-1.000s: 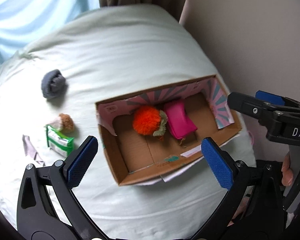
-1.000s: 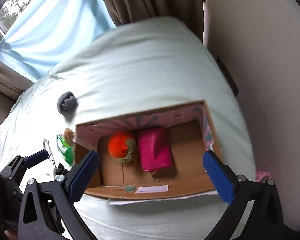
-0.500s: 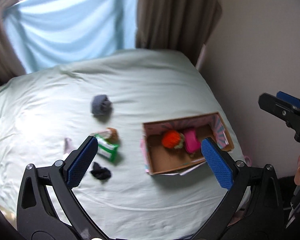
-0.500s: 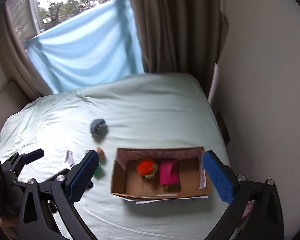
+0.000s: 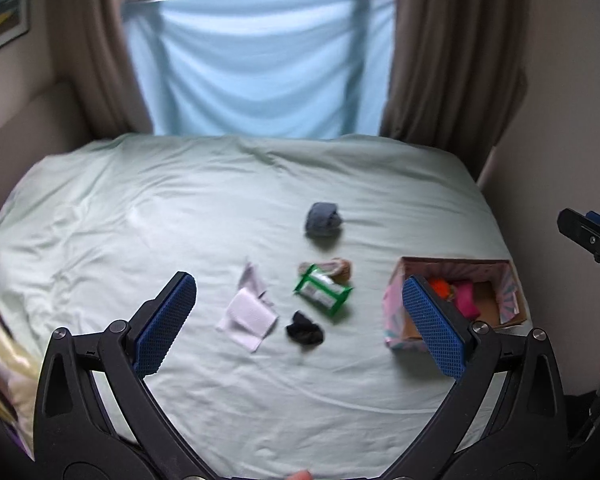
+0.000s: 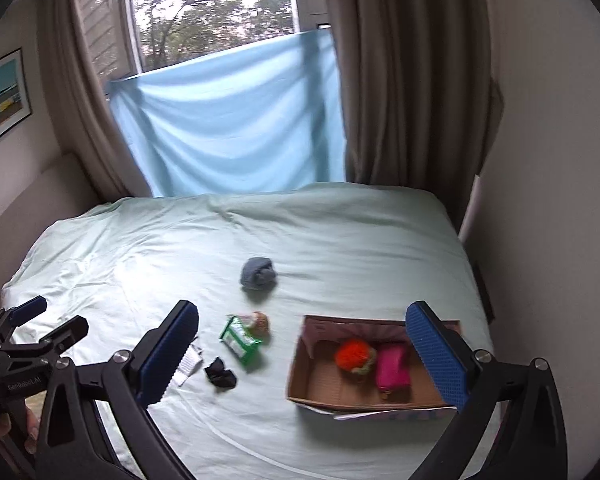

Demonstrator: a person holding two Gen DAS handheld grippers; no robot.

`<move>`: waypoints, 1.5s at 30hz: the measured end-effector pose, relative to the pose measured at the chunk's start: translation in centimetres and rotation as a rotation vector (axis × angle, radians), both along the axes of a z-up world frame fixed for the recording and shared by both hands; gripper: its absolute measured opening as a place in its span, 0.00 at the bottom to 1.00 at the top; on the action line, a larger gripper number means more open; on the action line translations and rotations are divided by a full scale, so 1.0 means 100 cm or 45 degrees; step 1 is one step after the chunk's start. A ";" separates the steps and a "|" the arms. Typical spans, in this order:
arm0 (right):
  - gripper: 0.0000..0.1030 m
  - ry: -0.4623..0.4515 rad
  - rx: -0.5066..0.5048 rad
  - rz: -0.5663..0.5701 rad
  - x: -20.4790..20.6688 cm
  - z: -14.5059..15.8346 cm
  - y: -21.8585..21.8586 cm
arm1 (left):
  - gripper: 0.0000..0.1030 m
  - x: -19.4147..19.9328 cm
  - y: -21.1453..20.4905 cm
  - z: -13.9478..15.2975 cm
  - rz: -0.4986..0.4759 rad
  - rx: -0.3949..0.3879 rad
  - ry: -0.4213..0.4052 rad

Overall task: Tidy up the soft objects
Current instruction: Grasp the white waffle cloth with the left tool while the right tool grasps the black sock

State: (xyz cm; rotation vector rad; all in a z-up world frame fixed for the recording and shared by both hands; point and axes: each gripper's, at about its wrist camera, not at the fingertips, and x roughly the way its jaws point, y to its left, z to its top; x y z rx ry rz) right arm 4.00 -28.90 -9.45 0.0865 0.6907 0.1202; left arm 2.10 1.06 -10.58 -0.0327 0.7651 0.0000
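Hovering high above a pale green bed (image 5: 204, 200), the left tool (image 5: 300, 320) and the right tool (image 6: 304, 356) both hang with blue-padded fingers spread wide and nothing between them. Soft things lie scattered on the sheet well beyond the fingertips: a rolled grey sock (image 5: 323, 220) farthest off, a green packet (image 5: 323, 294) touching a small brown-and-cream plush (image 5: 336, 268) nearer, a black fabric bundle (image 5: 305, 333) nearer again, and a white folded cloth (image 5: 248, 314) to their left. In the left wrist view these sit between the two pads; in the right wrist view the white cloth peeks out just beside the left pad. At the bed's right edge stands an open cardboard box (image 6: 320, 384) with pink patterned walls, holding an orange pom-pom toy (image 6: 353, 354) and a magenta pouch (image 6: 392, 368) side by side, touching. A light blue sheet (image 6: 228, 120) hangs across the window between brown curtains (image 6: 400, 80).
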 end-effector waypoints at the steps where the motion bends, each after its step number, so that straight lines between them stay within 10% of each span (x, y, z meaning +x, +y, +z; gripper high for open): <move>1: 1.00 -0.006 0.000 0.015 -0.002 -0.002 0.008 | 1.00 -0.002 0.008 -0.004 0.011 -0.004 0.006; 22: 1.00 0.001 -0.057 -0.106 0.014 -0.053 0.143 | 1.00 0.045 0.129 -0.063 -0.290 0.027 0.016; 45: 1.00 0.190 -0.041 -0.264 0.085 -0.327 0.197 | 0.98 0.135 0.112 -0.363 -0.561 0.113 0.178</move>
